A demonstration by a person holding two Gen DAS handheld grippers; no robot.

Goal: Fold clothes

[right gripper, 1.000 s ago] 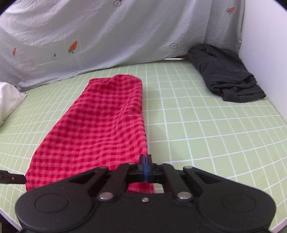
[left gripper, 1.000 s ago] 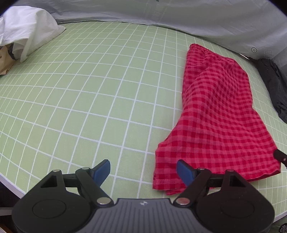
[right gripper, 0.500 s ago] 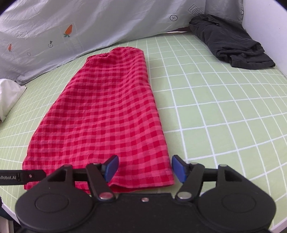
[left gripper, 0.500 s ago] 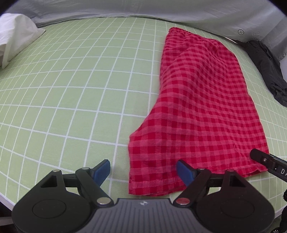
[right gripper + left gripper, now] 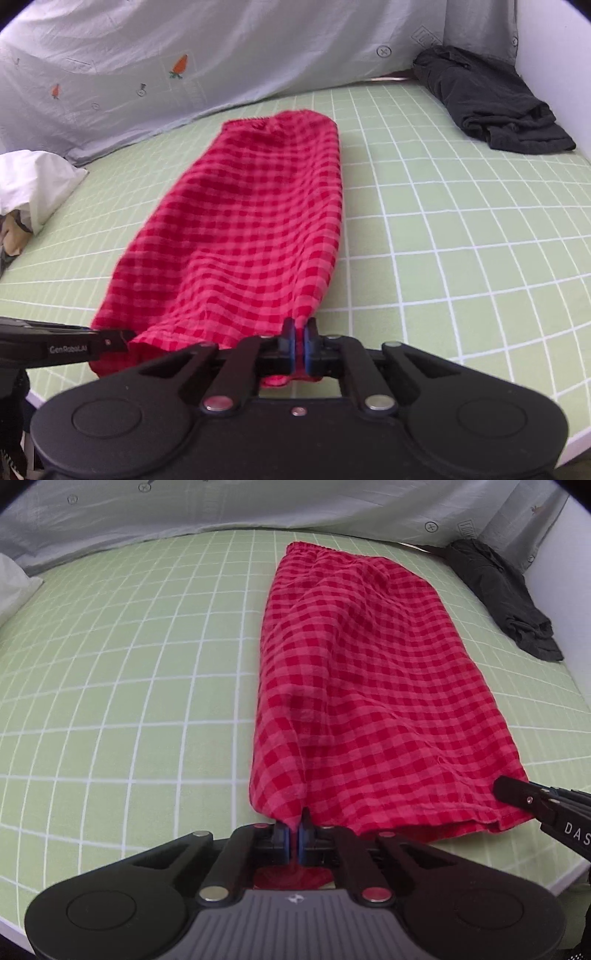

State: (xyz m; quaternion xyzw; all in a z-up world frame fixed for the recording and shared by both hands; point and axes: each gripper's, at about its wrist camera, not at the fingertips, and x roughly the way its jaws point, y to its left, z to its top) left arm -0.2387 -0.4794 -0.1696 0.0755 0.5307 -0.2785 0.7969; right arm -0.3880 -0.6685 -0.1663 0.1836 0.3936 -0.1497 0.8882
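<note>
Left wrist view: your left gripper (image 5: 294,835) is clenched on the near left corner of the red checked garment (image 5: 369,686), cloth bunched between the blue pads. Right wrist view shows your right gripper (image 5: 300,349) pinched on the near right corner the same way. The garment lies lengthwise on the green grid mat (image 5: 129,664), elastic waistband at the far end, hem at the near edge by you. To fold well, lift both corners together and level, keep the hem taut between them, and carry it forward so it lands square on the waistband; watch the soft ridge running down the middle, which could crease under the fold. Beyond, a dark garment (image 5: 491,107) sits in the far right corner, white cloth (image 5: 33,181) at the far left, well apart. Half a second ago both sets of jaws stood wide open over the hem; now both have closed and the near edge is lifted slightly.
</note>
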